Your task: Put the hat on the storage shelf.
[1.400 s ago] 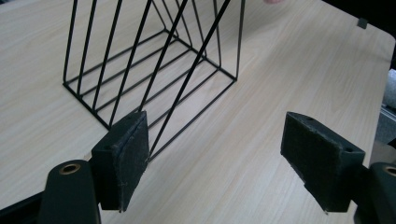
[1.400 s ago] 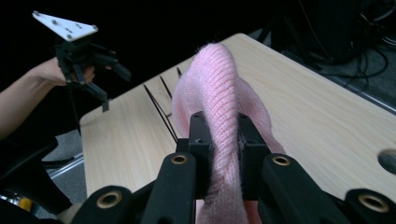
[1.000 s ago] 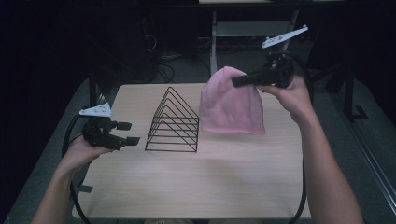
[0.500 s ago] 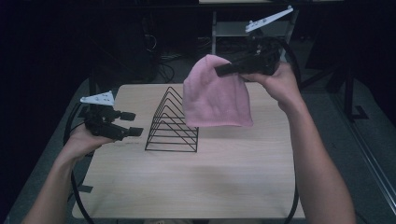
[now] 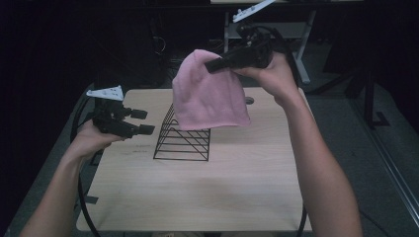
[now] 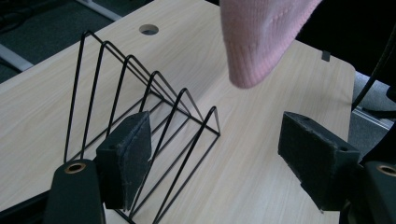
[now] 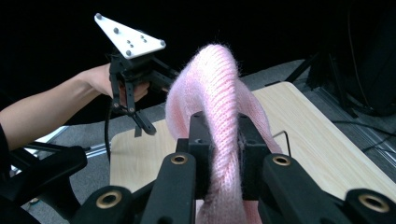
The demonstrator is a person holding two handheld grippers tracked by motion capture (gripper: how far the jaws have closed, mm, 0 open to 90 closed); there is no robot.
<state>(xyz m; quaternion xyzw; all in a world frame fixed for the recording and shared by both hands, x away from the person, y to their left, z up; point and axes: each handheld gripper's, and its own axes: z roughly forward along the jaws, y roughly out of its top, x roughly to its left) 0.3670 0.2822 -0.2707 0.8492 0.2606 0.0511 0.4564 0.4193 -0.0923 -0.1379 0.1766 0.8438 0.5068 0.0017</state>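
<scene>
A pink knitted hat (image 5: 207,94) hangs in the air over the back of the table, gripped near its top by my right gripper (image 5: 213,64). In the right gripper view the black jaws are shut on the hat (image 7: 219,121), and the knit bulges up between the pads. Below the hat stands a black wire rack (image 5: 184,138) with triangular dividers; the hat's hem covers the rack's top in the high view. My left gripper (image 5: 143,122) is open at the table's left edge, pointing at the rack (image 6: 140,121). The hat's lower edge (image 6: 257,42) hangs above.
The light wooden table (image 5: 207,197) has a round cable hole (image 6: 149,29) near its far edge. Behind it stands a grey desk frame (image 5: 296,44) on a dark floor. A cable (image 5: 81,197) trails from the left gripper along the table's left side.
My right gripper has carried the hat up and to the left, from beside the rack to above it. My left gripper has risen a little and come closer to the rack.
</scene>
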